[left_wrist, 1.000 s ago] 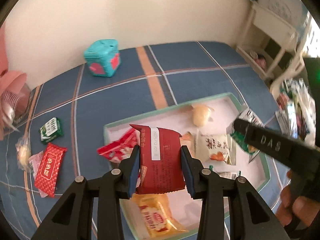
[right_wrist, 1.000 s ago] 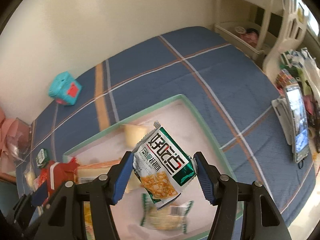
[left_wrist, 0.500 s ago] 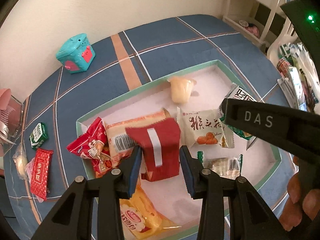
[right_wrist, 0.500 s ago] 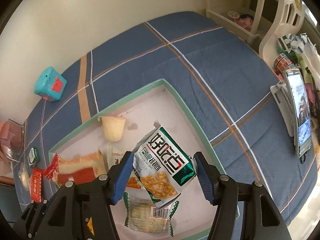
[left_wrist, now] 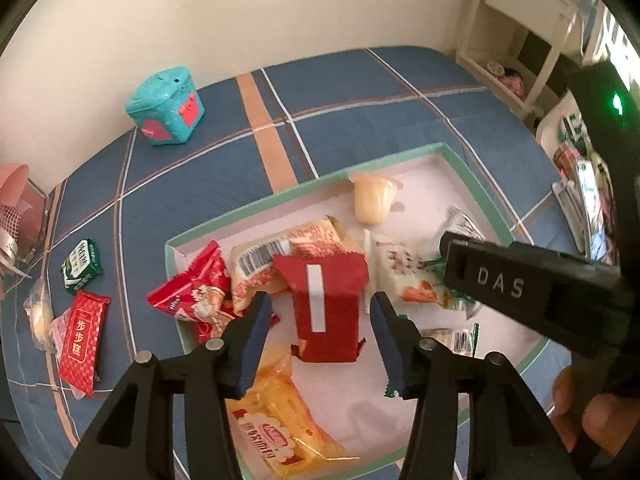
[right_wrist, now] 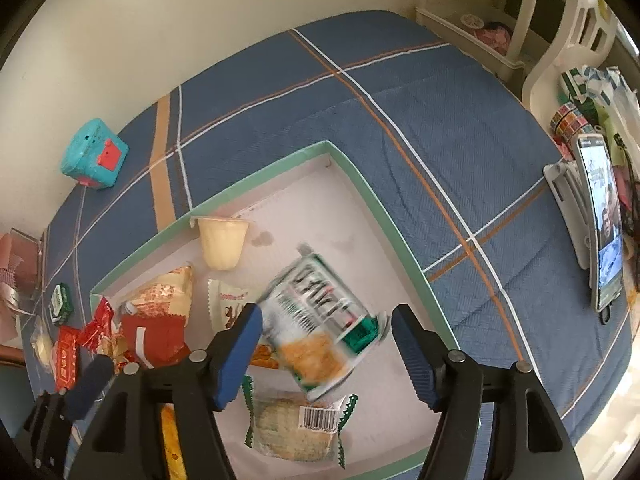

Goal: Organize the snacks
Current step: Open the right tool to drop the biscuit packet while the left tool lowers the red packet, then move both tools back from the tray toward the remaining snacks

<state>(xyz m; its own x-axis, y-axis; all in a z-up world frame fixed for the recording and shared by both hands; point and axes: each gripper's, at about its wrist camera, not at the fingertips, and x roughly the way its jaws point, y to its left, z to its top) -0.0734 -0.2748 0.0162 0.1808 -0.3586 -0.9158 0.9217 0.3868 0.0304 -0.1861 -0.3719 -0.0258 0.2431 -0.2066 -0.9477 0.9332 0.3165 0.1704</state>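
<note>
Left tool point(left_wrist: 318, 330) is gaping wide over the tray point(left_wrist: 472, 178) with the red pack point(left_wrist: 326, 306) lying loose between its fingers, while right tool point(right_wrist: 326, 354) is likewise spread, the blurred green bag point(right_wrist: 320, 324) sitting unclamped above the tray.

Motion-blurred green snack packet point(right_wrist: 320, 320), print unreadable.

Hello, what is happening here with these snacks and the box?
A person holding a gripper in each hand is sorting snacks into a green-rimmed box on a blue plaid bed. Both grippers are open over it. Between the left gripper fingers is a red packet; between the right gripper fingers is a green and white packet, blurred as if dropping. A few snacks lie outside on the cover, such as a red bar.
</note>
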